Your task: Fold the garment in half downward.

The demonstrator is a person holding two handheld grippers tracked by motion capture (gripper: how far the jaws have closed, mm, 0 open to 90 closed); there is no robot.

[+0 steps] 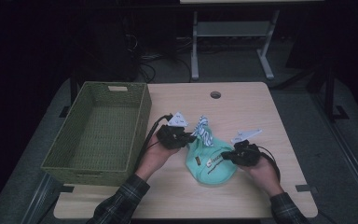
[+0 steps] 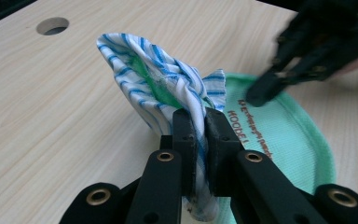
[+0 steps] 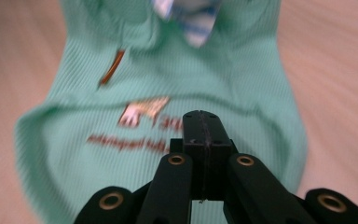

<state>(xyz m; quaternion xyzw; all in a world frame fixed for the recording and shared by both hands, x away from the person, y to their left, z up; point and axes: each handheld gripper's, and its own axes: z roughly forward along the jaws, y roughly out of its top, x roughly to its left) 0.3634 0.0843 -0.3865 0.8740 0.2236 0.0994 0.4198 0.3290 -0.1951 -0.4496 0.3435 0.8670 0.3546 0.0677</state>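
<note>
Left gripper pinches the striped lining; right gripper hovers closed over the hoodie body.

The small mint-green ribbed hoodie (image 1: 210, 161) lies at the table's centre, long axis running from upper left to lower right. The left gripper (image 2: 200, 140) clamps its blue-and-white striped fabric (image 2: 161, 79). The right gripper (image 3: 204, 135), jaws together on nothing, sits over the lower-right hem. The green woven basket (image 1: 100, 135) stands at left, nearer the left hand.
</note>
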